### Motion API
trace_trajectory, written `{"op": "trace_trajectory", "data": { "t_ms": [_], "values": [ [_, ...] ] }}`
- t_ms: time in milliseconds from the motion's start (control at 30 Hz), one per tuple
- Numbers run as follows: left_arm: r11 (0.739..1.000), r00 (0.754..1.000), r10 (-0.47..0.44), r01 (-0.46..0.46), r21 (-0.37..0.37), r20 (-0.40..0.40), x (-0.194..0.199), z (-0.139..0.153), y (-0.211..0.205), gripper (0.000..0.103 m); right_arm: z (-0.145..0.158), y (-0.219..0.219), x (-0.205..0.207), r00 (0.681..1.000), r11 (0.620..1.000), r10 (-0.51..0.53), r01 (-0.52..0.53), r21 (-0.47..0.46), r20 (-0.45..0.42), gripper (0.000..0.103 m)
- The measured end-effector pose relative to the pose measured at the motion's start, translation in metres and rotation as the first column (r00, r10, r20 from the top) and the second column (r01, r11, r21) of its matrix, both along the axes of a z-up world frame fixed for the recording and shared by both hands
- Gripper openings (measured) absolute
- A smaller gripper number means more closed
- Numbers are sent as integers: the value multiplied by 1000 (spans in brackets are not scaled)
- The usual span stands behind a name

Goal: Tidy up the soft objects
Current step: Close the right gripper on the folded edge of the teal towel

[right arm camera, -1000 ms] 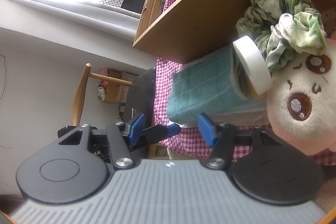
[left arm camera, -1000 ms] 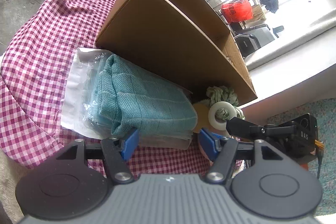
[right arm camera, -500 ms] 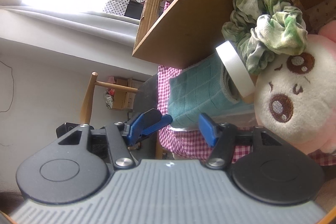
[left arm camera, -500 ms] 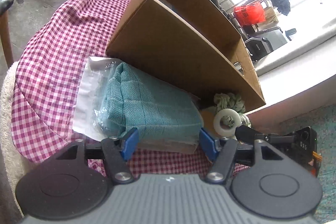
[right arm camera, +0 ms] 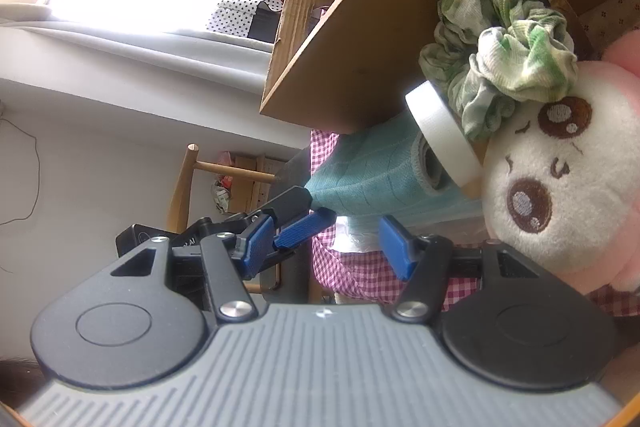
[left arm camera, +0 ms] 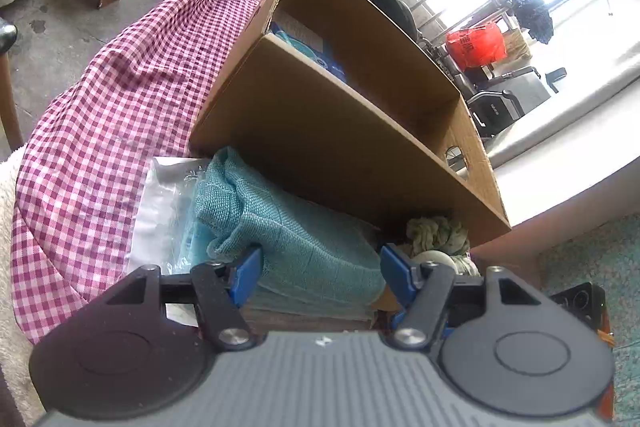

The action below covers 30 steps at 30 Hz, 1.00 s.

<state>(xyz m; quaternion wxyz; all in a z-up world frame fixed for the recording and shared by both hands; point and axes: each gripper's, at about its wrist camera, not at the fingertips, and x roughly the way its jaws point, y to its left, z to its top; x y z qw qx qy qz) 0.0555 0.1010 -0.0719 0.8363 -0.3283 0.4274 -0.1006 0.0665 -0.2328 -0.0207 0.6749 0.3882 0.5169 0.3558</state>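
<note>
**A:** Which claw is on the teal towel (left arm camera: 304, 247)?

**B:** The left gripper (left arm camera: 320, 269). Its jaws stand apart, one blue pad at each side of the folded towel's near end. The pads look to be at the fabric, but I can't tell if they press. The towel lies on its clear plastic bag (left arm camera: 160, 211) on the checked cloth (left arm camera: 100, 115), tight against the near wall of the cardboard box (left arm camera: 340, 147).

**A:** Long axis?

**B:** It runs along the box wall, across the left claw's line. The left jaws straddle the short side, so I'd say the approach is right.

**A:** Right one?

**B:** The right gripper (right arm camera: 326, 239) is open with nothing between its pads. It looks at the towel's rolled end (right arm camera: 400, 171) from the side, with the tape roll (right arm camera: 444, 139), green scrunchie (right arm camera: 500, 39) and plush toy (right arm camera: 560, 187) bunched there. The left is nearer. My guess is that it lifts the towel into the box.
</note>
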Motion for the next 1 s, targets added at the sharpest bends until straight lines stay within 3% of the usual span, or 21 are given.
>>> {"op": "trace_trajectory", "data": {
  "t_ms": [200, 300, 367, 433, 700, 800, 867, 1000],
  "values": [
    [996, 994, 53, -60, -72, -91, 18, -16, 15, 54, -4, 4, -2, 1000, 1000, -15, 15, -6, -22, 59],
    [991, 989, 83, -96, -97, -126, 25, -23, 23, 40, -2, 8, -4, 1000, 1000, -14, 14, -5, -25, 59],
    [990, 985, 94, -109, -93, -147, 28, -26, 25, 22, 0, 13, -5, 1000, 1000, -4, 4, -1, -26, 59],
    [988, 982, 95, -113, -105, -162, 31, -31, 28, 12, 0, 18, -5, 999, 1000, 6, -6, 9, -32, 59],
    [970, 986, 108, -132, -202, -125, 29, -27, 42, 8, -14, 32, 4, 987, 994, -29, 45, 99, -157, 61],
    [965, 987, 118, -139, -222, -107, 26, -25, 48, 7, -22, 39, 4, 972, 987, -62, 93, 131, -227, 67],
    [959, 987, 122, -145, -244, -106, 24, -28, 52, 7, -27, 40, 5, 958, 978, -90, 136, 155, -273, 77],
    [941, 985, 127, -157, -300, -116, 23, -36, 60, 7, -30, 44, 11, 927, 956, -159, 230, 181, -339, 82]
  ]
}}
